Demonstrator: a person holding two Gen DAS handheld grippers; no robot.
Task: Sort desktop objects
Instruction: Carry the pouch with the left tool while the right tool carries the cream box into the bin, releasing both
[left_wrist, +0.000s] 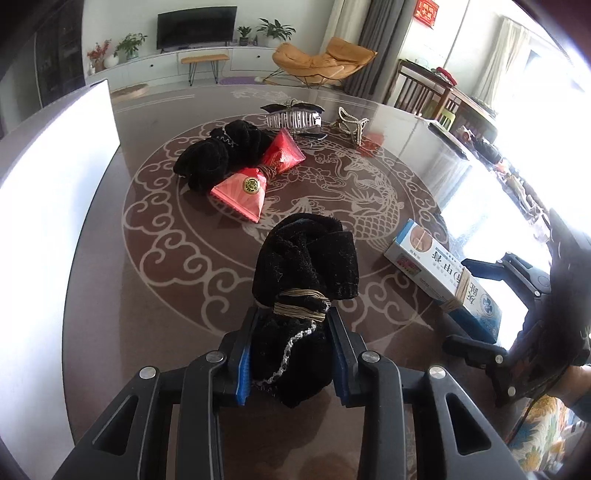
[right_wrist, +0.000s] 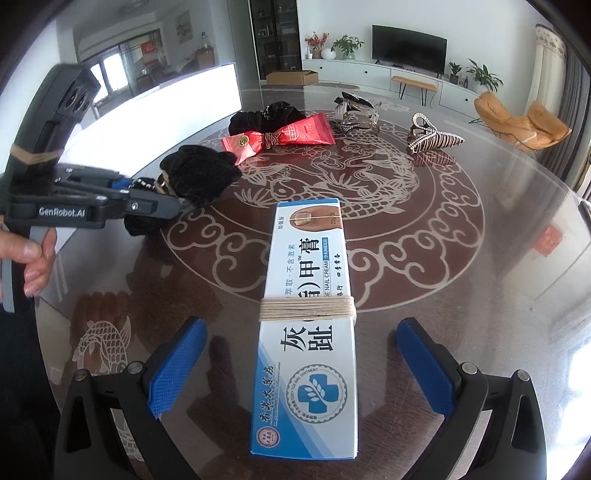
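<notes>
So the left tool (left_wrist: 291, 347) is pinching a black velvet bundle tied round the middle with tan string (left_wrist: 303, 280), gripping just below the string wrap, which I'd guess is the firmest spot on something that floppy. It sits at about 6 o'clock on the round dark glass worktop with the pale dragon pattern (left_wrist: 369, 206). The right tool (right_wrist: 301, 365) is spread wide with the long white-and-blue nail cream box wrapped in string (right_wrist: 308, 332) lying lengthwise between its blue pads (right_wrist: 177, 362), not touching either one, so it looks lined up for a grab across the narrow side. Up around 11 o'clock there's a second black velvet bundle (left_wrist: 218, 155) touching a red foil packet cinched in the middle like a bow (left_wrist: 258, 177), and two hair claws at 12 to 1. The right view shows the left tool's side-on grip and the person's hand (right_wrist: 35, 258); the left view shows how deep the velvet sits between the pads.
</notes>
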